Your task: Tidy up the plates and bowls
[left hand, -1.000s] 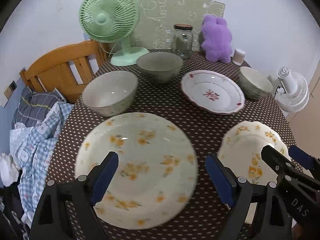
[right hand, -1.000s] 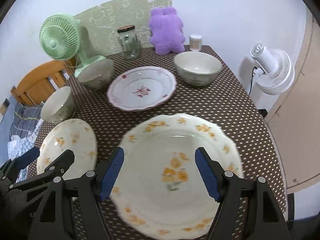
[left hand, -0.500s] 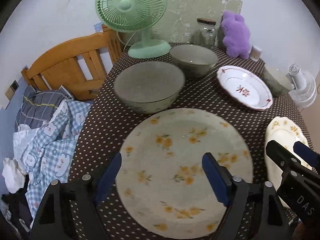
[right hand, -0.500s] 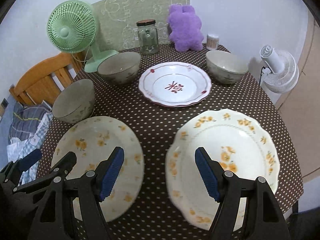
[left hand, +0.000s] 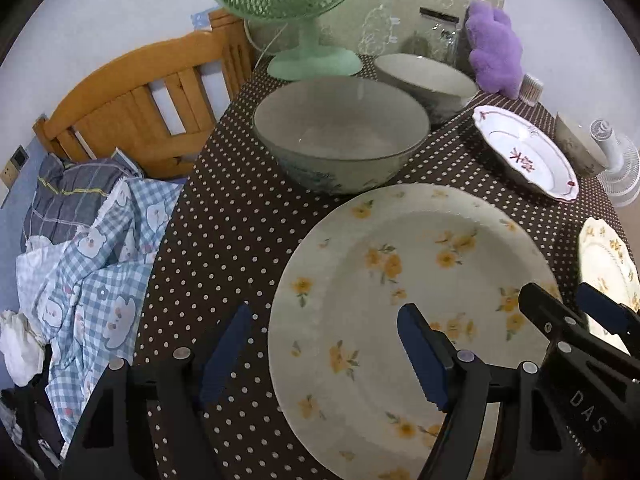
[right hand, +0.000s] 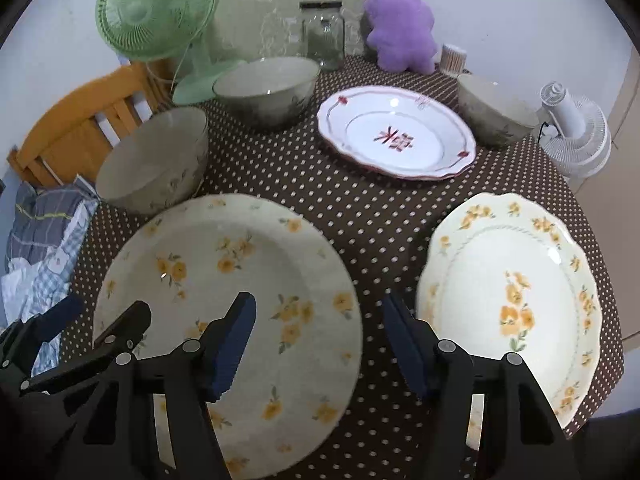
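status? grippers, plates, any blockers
Left gripper closing astride the big flowered plate rim, no contact. Right gripper closing over bare tablecloth between both flowered plates. Nothing held, nothing blocking.

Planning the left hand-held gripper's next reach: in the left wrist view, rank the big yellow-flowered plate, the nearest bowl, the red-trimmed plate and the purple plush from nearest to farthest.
From the left hand-held gripper, jaws closing with nothing pinched yet:
1. Yellow-flowered plate, its left rim between the fingers.
2. Nearest bowl, just beyond the plate.
3. Red-trimmed plate, farther right.
4. Purple plush, at the table's far edge.
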A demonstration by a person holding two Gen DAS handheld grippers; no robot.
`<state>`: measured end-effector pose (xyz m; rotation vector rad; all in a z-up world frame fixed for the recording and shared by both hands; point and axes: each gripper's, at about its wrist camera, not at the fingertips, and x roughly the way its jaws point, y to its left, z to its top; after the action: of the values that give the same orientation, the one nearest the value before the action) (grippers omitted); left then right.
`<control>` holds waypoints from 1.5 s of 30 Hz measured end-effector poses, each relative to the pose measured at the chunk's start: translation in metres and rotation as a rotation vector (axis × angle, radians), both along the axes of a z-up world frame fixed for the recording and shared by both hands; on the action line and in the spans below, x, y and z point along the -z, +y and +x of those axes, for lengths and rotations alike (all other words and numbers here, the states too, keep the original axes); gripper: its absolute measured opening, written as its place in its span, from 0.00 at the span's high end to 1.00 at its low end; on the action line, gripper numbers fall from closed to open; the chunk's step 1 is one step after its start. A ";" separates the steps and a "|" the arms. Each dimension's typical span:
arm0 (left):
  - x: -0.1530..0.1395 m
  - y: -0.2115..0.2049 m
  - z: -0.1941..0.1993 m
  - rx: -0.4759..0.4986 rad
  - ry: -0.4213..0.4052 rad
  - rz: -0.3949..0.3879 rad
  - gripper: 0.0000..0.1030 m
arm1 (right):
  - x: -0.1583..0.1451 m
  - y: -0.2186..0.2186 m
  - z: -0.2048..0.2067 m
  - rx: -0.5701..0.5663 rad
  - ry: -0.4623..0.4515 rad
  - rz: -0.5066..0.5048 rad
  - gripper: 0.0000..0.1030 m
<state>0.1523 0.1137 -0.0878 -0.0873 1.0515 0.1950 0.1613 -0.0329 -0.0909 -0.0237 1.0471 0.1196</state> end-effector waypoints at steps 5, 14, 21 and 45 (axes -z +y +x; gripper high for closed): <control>0.012 0.006 0.007 0.012 0.031 -0.021 0.31 | 0.015 0.005 0.007 0.021 0.050 -0.013 0.38; 0.021 0.007 0.016 0.056 0.058 -0.077 0.38 | 0.026 0.008 0.013 0.060 0.085 -0.038 0.42; 0.022 0.006 0.018 0.069 0.058 -0.074 0.37 | 0.028 0.012 0.016 0.066 0.095 -0.053 0.42; -0.030 -0.038 -0.009 0.082 -0.010 -0.074 0.39 | -0.028 -0.034 -0.015 0.051 0.012 -0.031 0.42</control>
<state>0.1433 0.0755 -0.0573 -0.1115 1.0505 0.0817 0.1465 -0.0667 -0.0627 -0.0244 1.0603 0.0574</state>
